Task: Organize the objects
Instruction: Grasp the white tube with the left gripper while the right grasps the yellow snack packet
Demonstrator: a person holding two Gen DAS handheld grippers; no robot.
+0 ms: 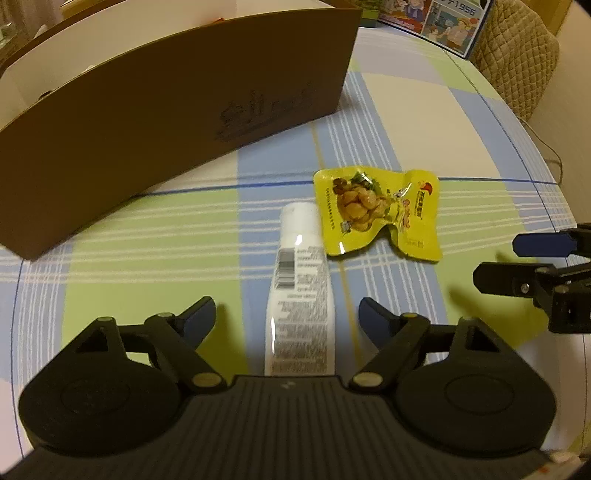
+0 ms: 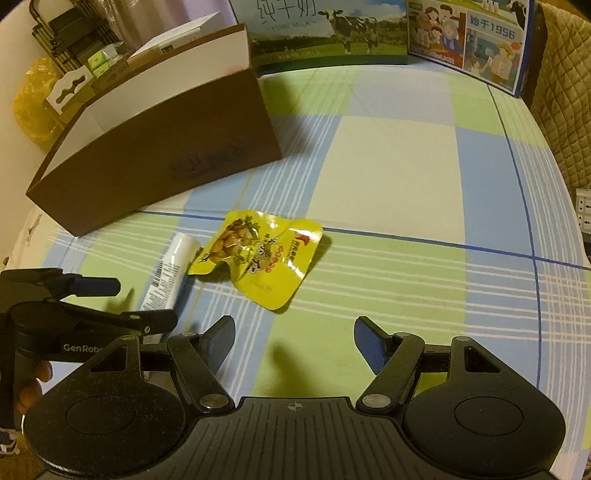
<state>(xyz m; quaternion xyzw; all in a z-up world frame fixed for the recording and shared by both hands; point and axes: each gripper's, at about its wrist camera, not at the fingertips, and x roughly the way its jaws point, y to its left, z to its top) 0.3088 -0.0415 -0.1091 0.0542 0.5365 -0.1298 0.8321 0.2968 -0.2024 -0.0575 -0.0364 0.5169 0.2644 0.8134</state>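
Between the spread left gripper (image 1: 287, 314) fingers, a tube (image 1: 301, 295), untouched, base hidden; right gripper (image 2: 294, 341) spread, empty; milk cartons (image 2: 325, 33) only right-view.

- The right claw (image 2: 294, 343) hangs over the checked cloth of the table (image 2: 399, 177), jaws apart with nothing between them.
- A yellow snack pouch (image 2: 258, 258) lies ahead, touching a white tube (image 2: 171, 275) on its left.
- The left claw (image 2: 146, 301) sits beside the tube.
- A brown box (image 2: 162, 158) stands open at the far left.
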